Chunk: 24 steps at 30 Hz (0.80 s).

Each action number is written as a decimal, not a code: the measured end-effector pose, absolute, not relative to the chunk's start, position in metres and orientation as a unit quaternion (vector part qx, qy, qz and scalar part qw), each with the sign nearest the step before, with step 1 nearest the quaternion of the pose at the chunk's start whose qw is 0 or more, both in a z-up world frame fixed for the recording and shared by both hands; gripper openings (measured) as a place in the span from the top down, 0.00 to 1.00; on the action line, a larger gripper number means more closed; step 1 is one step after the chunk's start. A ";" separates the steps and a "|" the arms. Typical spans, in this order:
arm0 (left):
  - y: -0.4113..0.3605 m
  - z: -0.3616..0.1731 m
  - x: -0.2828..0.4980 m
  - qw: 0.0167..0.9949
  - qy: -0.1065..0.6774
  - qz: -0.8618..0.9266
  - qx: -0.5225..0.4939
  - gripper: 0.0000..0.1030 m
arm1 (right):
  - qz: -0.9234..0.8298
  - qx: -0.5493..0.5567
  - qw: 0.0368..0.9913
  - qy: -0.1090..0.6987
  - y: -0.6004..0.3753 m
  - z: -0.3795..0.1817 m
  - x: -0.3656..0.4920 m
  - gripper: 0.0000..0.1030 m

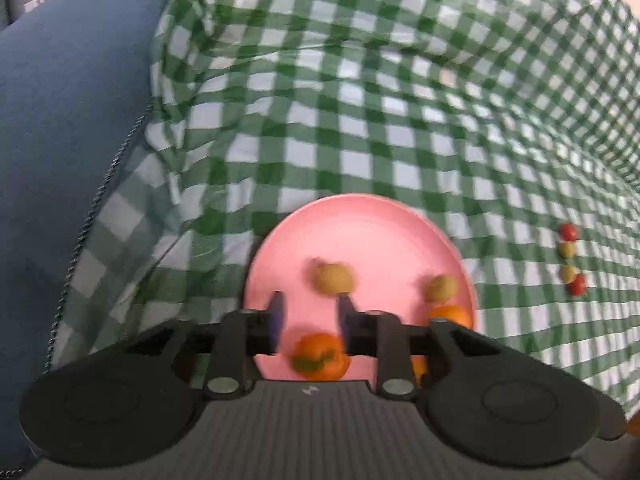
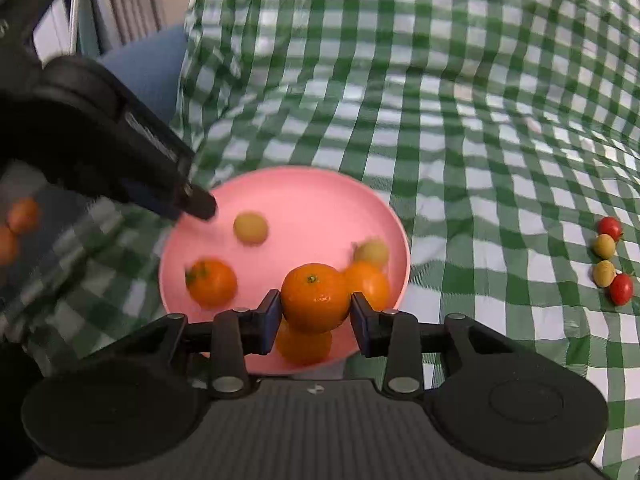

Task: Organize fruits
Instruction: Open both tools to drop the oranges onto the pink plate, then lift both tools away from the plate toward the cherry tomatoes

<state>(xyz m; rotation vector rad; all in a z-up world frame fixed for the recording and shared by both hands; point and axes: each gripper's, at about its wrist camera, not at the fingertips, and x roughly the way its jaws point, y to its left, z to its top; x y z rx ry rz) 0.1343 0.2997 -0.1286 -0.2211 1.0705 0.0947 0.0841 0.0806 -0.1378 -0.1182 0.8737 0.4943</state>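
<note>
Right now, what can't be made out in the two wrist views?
- Left wrist view: the orange mandarin with green leaf on the pink round plate is motion-blurred; the left gripper covers the plate's near rim.
- Right wrist view: the mandarin below the orange mandarin held by the right gripper is mostly hidden by it.
- Both views: the small red and yellow fruits on the green checked cloth are too small to identify.

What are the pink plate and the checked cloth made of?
Pink plate: probably plastic or melamine, going by its uniform matte pink and thin raised rim; glazed ceramic not excluded. Checked cloth: thin woven fabric, likely cotton, since it wrinkles and drapes softly.
</note>
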 end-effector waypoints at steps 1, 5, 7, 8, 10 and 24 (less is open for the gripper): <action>0.301 -0.130 0.132 0.854 0.508 0.049 -0.103 0.34 | 0.240 -0.059 0.873 0.421 0.082 -0.140 0.085 0.61; 0.300 -0.129 0.117 0.863 0.494 0.076 -0.075 0.05 | 0.243 -0.053 0.870 0.425 0.085 -0.139 0.088 0.41; 0.299 -0.124 0.108 0.864 0.492 0.076 -0.069 0.04 | 0.237 -0.049 0.876 0.417 0.081 -0.132 0.084 0.30; 0.298 -0.122 0.103 0.865 0.492 0.077 -0.067 0.04 | 0.237 -0.045 0.878 0.414 0.079 -0.127 0.081 0.27; 0.297 -0.118 0.089 0.863 0.495 0.081 -0.064 0.03 | 0.230 -0.041 0.881 0.412 0.072 -0.118 0.072 0.21; 0.278 -0.090 -0.030 0.844 0.524 0.093 -0.064 0.00 | 0.216 -0.025 0.895 0.388 0.039 -0.038 -0.018 0.01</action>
